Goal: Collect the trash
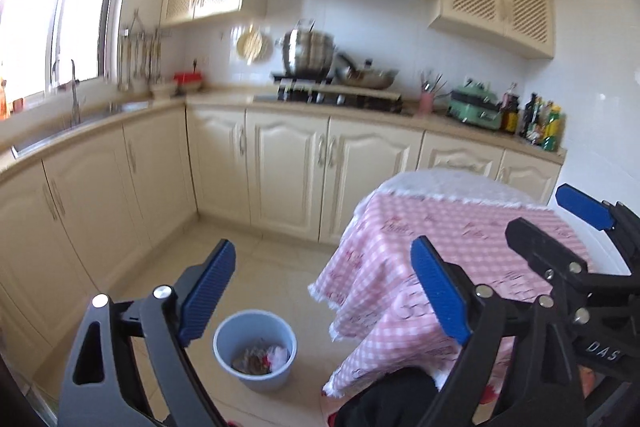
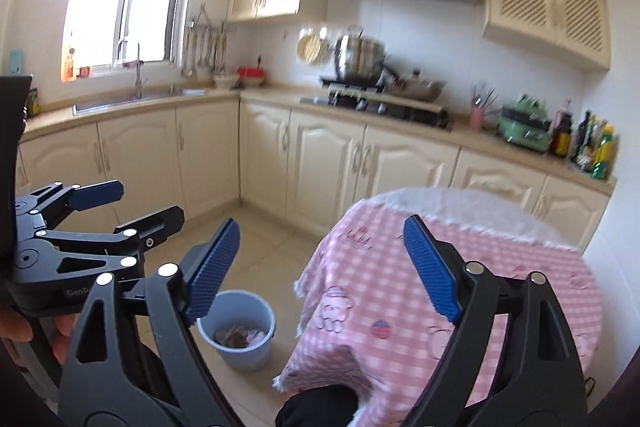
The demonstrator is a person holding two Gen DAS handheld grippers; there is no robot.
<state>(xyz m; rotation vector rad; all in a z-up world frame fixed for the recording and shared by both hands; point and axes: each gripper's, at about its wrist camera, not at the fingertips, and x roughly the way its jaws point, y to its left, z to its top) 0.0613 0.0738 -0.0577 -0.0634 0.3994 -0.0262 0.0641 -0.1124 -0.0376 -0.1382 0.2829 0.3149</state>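
A light blue bin (image 1: 255, 349) stands on the tiled floor beside the table, with crumpled trash (image 1: 261, 358) inside; it also shows in the right wrist view (image 2: 237, 333). My left gripper (image 1: 320, 291) is open and empty, held above the floor near the bin. My right gripper (image 2: 320, 267) is open and empty, over the table edge. In the left wrist view the right gripper (image 1: 560, 223) shows at the right above the table. In the right wrist view the left gripper (image 2: 132, 205) shows at the left.
A round table with a pink checked cloth (image 1: 460, 247) stands at the right, also in the right wrist view (image 2: 460, 287). Cream cabinets (image 1: 288, 167) line the walls, with a sink (image 1: 80, 119), stove with pots (image 1: 320, 67) and bottles (image 1: 540, 119).
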